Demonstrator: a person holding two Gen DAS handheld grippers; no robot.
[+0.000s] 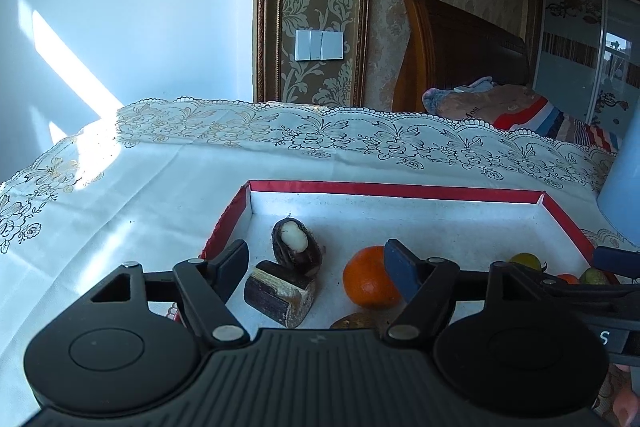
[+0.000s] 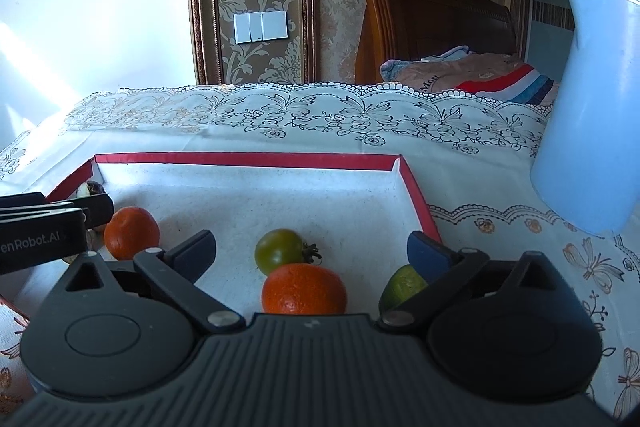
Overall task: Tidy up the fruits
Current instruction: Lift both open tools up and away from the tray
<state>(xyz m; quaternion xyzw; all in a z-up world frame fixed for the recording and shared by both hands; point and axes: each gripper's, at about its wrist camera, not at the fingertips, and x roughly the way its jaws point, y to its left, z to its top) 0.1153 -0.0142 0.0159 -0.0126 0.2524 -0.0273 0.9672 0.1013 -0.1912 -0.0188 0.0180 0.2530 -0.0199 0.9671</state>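
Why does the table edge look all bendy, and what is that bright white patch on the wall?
Left wrist view: the fisheye lens bows the tablecloth edge, and the patch is sunlight slanting across the wall, glaring onto the cloth. Right wrist view: same bowing, the wall washed out white, and the blue jug stretched at the side.

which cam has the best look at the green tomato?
Right wrist: the green tomato sits whole and centred in the red-rimmed tray, stem visible, just behind an orange. Left wrist catches only a small part of it at far right, behind the other gripper.
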